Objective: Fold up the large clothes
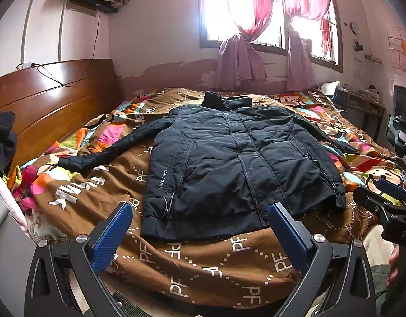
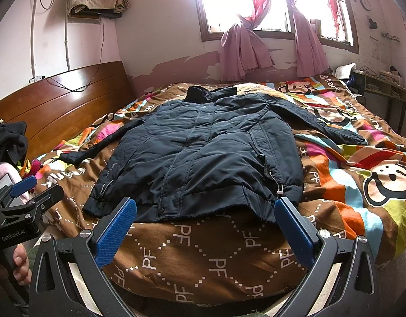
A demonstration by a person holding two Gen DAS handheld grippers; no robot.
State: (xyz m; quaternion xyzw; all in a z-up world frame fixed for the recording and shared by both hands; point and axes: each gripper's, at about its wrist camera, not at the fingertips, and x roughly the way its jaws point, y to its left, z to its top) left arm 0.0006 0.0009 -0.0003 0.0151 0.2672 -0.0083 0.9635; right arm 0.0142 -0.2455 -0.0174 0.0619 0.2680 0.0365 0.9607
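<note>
Brown and rainbow-striped, the cartoon-printed quilt [image 1: 208, 264] covers the whole bed in front of the wooden headboard [image 1: 44, 97], and a dark navy jacket [image 1: 229, 166] lies front-up in the middle of it, collar toward the window, zipped, both sleeves stretched out to the sides. The left gripper [image 1: 200, 227] hovers near the hem with its blue pads spread wide, holding nothing. The right gripper [image 2: 205, 222] (just beside it, equally wide and empty) faces the hem's other end.

Dark jacket [image 2: 203, 155] flat on bed [image 2: 348, 163], sleeves spread; right gripper [image 2: 205, 227] spread wide just before jacket hem.
</note>
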